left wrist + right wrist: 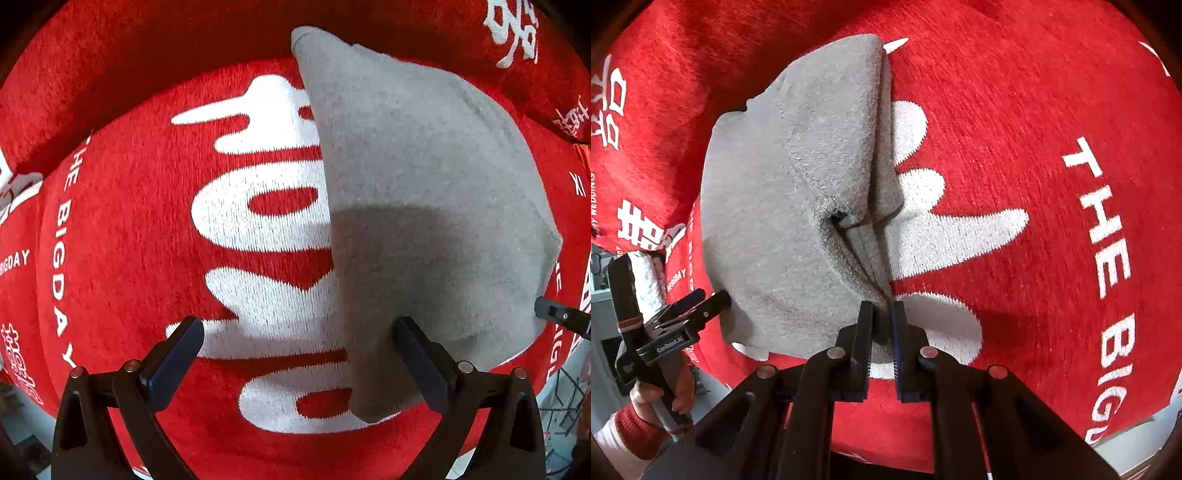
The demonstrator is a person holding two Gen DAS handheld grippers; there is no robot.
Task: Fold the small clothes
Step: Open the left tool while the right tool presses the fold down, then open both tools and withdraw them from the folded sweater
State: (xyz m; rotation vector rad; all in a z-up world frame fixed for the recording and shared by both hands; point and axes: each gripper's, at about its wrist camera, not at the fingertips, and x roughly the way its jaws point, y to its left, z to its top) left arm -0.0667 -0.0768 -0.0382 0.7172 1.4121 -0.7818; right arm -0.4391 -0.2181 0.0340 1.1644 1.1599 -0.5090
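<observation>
the grey cloth [783, 206] lies on the red cover [1015, 122] with the white lettering, already doubled along one side, its layered edge running straight ahead from the right gripper [881, 325]. that gripper's jaws stand narrow, pinched on a corner of the cloth: a dark wedge of fabric sits between the pads, and the fold rises from there in a ridge with a small open pocket part-way along it.

the left gripper [299, 362] hangs over the cover with jaws wide and nothing between them. one pad rests against or just above the near part of the cloth [424, 206], the other is over bare red pile [129, 258]; whether the pad touches, i cannot tell.

the step in hand looks like carrying a pinched corner across to make the next fold. what comes next, as i judge it, calls for the right jaws to keep their hold while the corner travels over the cloth's flat part, and for the left jaws to pin or take the far edge so the cloth does not drag along the plush cover.

the right view alone shows the pinch, the stacked layers at the fold, and a hand [653, 398] holding the left gripper's handle just beside the cloth's outer edge. the left view alone shows the cloth's flat upper face and curved seam, with a dark tip of the right gripper at its far side.
</observation>
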